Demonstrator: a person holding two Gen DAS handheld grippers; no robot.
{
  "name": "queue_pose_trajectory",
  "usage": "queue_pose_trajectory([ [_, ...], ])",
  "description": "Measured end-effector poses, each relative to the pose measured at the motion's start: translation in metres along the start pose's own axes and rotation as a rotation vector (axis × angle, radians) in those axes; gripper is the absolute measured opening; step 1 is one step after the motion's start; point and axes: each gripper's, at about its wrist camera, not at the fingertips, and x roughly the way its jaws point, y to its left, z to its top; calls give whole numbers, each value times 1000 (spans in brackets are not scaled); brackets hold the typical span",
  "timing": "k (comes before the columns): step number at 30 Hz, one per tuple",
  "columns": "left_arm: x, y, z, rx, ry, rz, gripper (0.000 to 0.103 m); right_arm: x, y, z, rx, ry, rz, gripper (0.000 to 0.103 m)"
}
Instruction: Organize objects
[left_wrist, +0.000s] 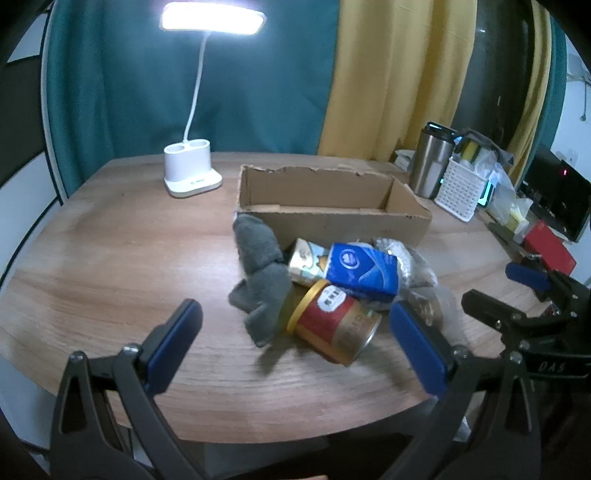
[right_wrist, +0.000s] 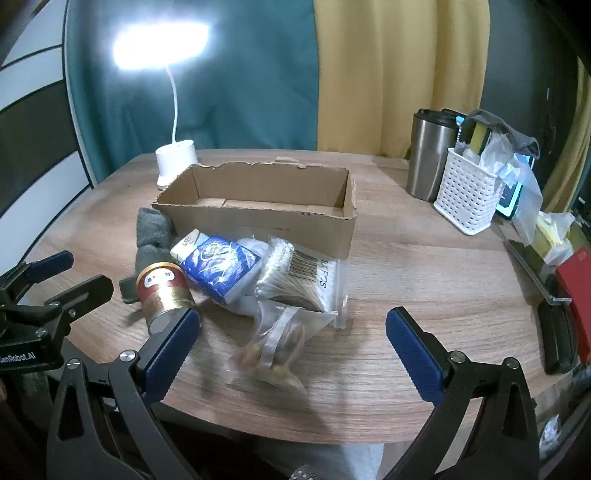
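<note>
Right now both my left gripper (left_wrist: 295, 332) and right gripper (right_wrist: 293, 332) hang with jaws wide apart, gripping nothing. Nearest lies a clear plastic bag of small brown pieces (right_wrist: 271, 345). Beyond it, a red-and-gold tin can (left_wrist: 334, 326) lies tipped, touching a grey cloth (left_wrist: 260, 280) and a blue tissue pack (left_wrist: 364, 271). Farther back stands the open cardboard box (left_wrist: 332, 218), then a lit white desk lamp (left_wrist: 190, 168).

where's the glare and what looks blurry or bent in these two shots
Left wrist view: the lamp head blows out white but keeps its outline; the can and sock are slightly soft; the table edge bows.
Right wrist view: the lamp's glare smears into a halo; the near bag is blurry; the curtain folds curve.
</note>
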Motion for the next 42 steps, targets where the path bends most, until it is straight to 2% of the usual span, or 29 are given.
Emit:
queue_pose_trajectory([
  [42,1,-2,0,-4,1,-4,102,3,0,-1,9,21,13,102],
])
